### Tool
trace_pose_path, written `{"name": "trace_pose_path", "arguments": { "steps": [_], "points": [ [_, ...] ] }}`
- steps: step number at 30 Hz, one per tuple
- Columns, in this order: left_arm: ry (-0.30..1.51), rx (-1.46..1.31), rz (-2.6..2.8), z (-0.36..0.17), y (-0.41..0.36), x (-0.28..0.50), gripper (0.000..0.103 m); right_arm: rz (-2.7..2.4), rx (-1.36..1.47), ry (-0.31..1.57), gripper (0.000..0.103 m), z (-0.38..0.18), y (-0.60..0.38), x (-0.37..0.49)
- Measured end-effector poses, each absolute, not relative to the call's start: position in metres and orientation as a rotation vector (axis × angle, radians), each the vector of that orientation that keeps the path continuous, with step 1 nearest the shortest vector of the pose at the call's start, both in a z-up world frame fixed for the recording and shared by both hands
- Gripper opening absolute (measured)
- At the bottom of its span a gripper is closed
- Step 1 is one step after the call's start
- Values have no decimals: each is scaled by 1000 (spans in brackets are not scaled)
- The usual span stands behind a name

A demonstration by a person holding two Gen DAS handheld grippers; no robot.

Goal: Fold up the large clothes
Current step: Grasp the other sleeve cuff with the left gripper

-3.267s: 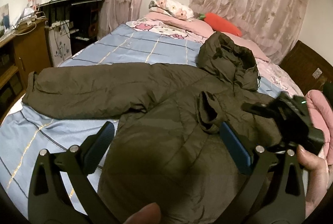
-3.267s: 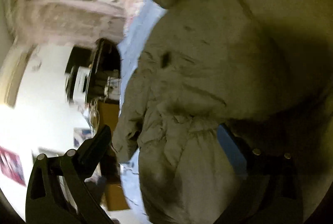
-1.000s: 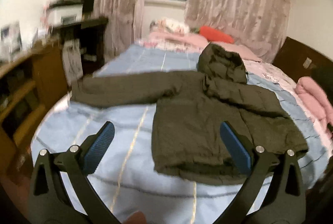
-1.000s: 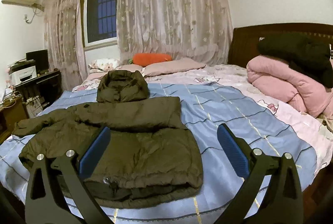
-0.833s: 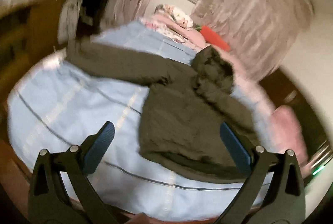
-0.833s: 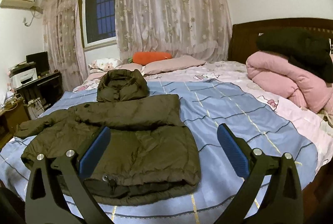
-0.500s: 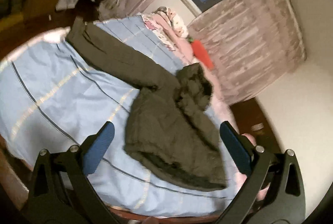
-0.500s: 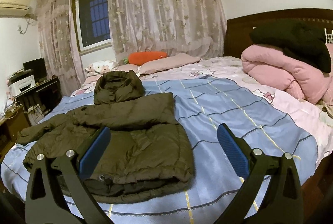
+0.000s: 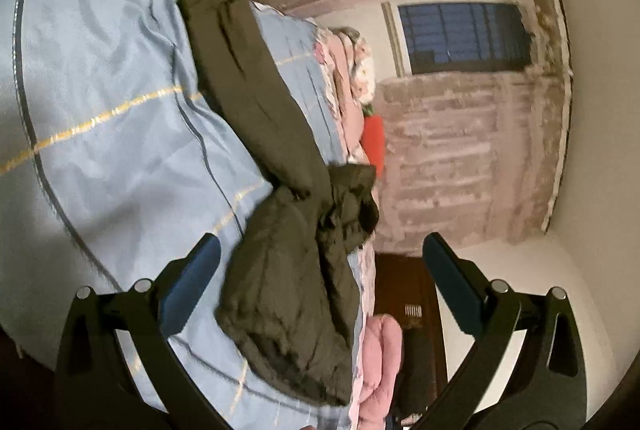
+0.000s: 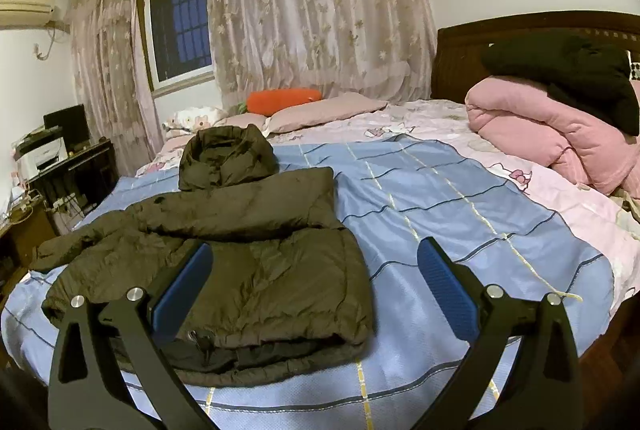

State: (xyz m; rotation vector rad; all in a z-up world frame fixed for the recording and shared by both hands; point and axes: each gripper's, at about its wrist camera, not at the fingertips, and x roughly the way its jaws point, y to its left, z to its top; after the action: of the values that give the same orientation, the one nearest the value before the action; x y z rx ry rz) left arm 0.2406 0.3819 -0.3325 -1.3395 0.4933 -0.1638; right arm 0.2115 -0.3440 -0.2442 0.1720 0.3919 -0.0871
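A dark olive hooded puffer jacket [image 10: 248,254] lies on the blue checked bedspread [image 10: 460,214]. Its right sleeve is folded across the chest, its hood [image 10: 226,154] points at the pillows, and its left sleeve [image 9: 248,86] stretches out flat toward the bed's edge. In the left wrist view the jacket [image 9: 292,278] appears rolled sideways. My left gripper [image 9: 320,286] is open, above the bed and apart from the cloth. My right gripper [image 10: 312,286] is open too, held before the jacket's hem with nothing between its fingers.
A pink quilt [image 10: 552,134] with a black garment [image 10: 568,70] on it lies at the right by the dark headboard [image 10: 464,58]. Pillows and an orange cushion [image 10: 284,98] lie at the far side. A desk with a printer [image 10: 44,150] stands left of the bed.
My left gripper has swung and rolled hard, so its view now tilts sideways toward the outstretched sleeve. My right gripper has barely shifted. Both stay open; the jacket has not moved.
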Motion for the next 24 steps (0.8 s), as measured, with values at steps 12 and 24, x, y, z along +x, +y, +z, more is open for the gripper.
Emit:
{"name": "trace_pose_path", "arguments": {
  "steps": [12,24],
  "points": [
    [520,-1283,-111,-353,415,328,101,-89,151,433,102,-252,-340,225],
    [587,-1266,-39,-390,424,414,101,-62,110,456,102,-256,-319,245]
  ]
}}
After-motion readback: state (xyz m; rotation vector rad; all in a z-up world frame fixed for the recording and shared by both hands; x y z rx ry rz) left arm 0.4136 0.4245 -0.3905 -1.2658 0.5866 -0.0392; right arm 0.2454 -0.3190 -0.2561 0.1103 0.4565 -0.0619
